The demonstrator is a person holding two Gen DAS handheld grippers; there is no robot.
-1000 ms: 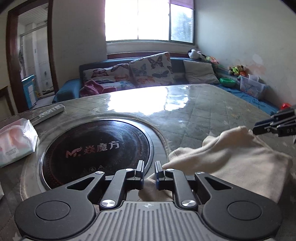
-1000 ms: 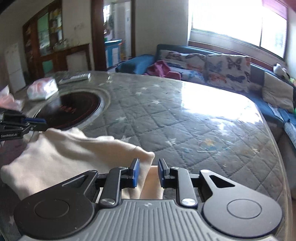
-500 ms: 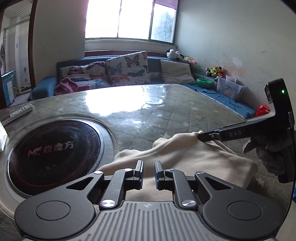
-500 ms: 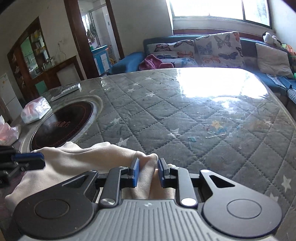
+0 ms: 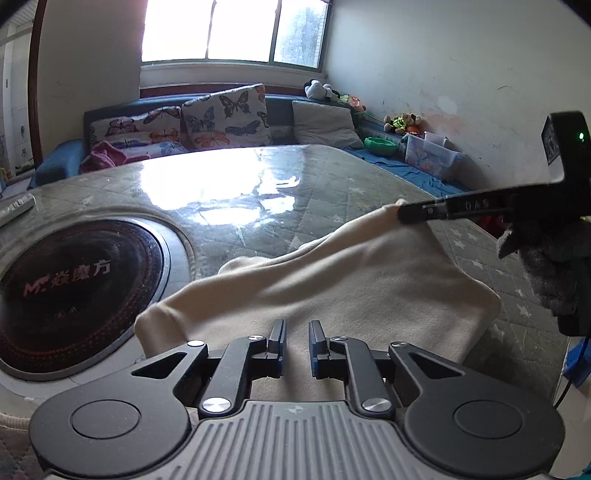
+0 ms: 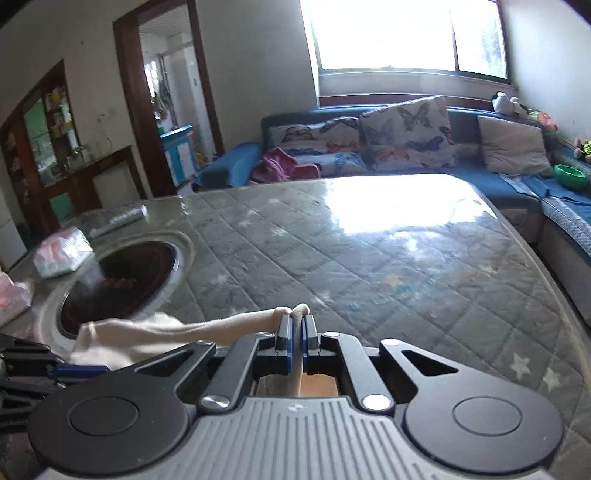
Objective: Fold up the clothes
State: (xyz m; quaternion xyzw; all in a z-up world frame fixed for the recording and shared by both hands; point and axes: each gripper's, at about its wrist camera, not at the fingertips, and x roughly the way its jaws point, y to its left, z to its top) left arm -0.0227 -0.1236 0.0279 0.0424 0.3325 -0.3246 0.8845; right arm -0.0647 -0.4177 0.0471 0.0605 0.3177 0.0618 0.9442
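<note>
Daylight floods in from the window (image 5: 229, 31) at 12 o'clock in both views, blown out to white. It throws a strong glare patch on the glossy table (image 5: 221, 192), toward 12 o'clock of centre. The walls stay evenly lit, shadows soft. Fisheye bending curves every edge, with black corners. The right view is motion-blurred at 9 o'clock, smearing the cooktop (image 6: 122, 284) and the bag (image 6: 61, 253); the left view is sharp.
</note>
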